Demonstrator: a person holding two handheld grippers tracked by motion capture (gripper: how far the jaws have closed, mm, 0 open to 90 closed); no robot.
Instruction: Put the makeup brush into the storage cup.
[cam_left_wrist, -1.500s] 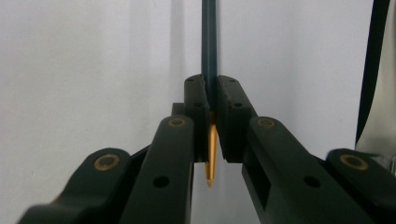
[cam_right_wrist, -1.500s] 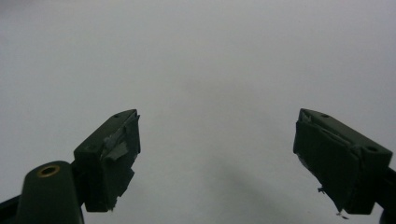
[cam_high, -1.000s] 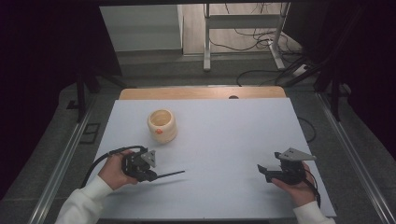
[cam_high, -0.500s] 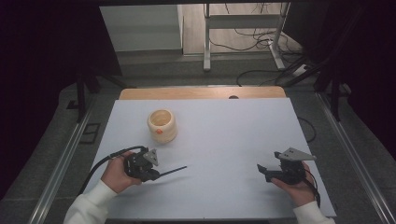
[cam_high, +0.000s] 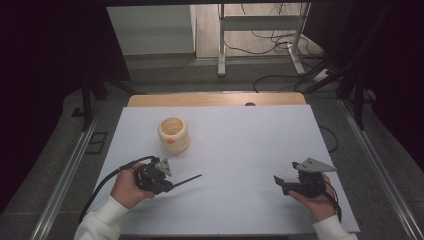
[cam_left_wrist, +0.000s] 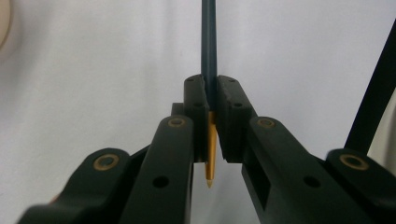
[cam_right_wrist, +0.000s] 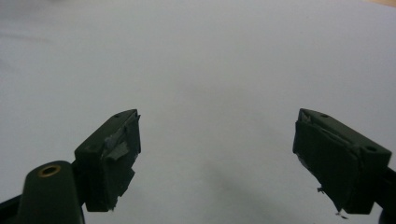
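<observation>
1. The left gripper (cam_high: 172, 184), held near the tabletop's (cam_high: 240, 145) front-left corner, has its jaws clamped tight on a slim dark pencil (cam_high: 186, 180); the shaft juts out toward the middle of the white surface, its far end raised clear of it.

2. In the left gripper view the pencil (cam_left_wrist: 208, 42) runs straight up between the closed pads (cam_left_wrist: 233, 116); its yellow pointed end (cam_left_wrist: 210, 158) sticks out behind them, toward the camera.

3. Compared with a second ago, the left hand (cam_high: 127, 187) has shifted slightly toward the left edge, and the pencil tip now angles a little more toward the far edge; the grip itself is unchanged.

4. The right gripper (cam_high: 280, 182) sits near the front-right corner, jaws spread wide with nothing between them; the right gripper view shows bare white surface between the two pads (cam_right_wrist: 114, 149); it has stayed where it was.

5. A small cream cup (cam_high: 173, 134) stands upright in the far-left part of the tabletop, well apart from both grippers, in the same spot as before.
</observation>
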